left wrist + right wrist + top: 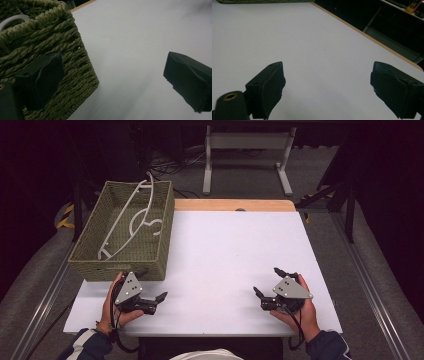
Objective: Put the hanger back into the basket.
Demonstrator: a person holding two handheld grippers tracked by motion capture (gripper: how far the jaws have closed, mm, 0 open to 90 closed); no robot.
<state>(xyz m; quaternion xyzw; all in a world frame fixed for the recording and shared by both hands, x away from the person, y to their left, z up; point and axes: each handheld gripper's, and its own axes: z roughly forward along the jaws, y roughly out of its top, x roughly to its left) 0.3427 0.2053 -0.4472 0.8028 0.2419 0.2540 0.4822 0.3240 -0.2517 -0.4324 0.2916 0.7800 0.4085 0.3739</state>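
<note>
I hold my left hand-held gripper [154, 299] at seven o'clock on the white worktop [230, 265], jaws apart, just beside the woven basket [85, 255] at ten o'clock holding a white hanger [131, 218]. My right hand-held gripper [269, 287], jaws apart and empty, rests at five o'clock. Reaching in, a jaw could snag the weave and drag the basket.

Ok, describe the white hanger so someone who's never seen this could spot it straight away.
Start at the white table, then its far left corner, where a green woven basket sits. The white hanger lies slanted inside, hook poking over the far rim; it is the basket's single white item.
</note>
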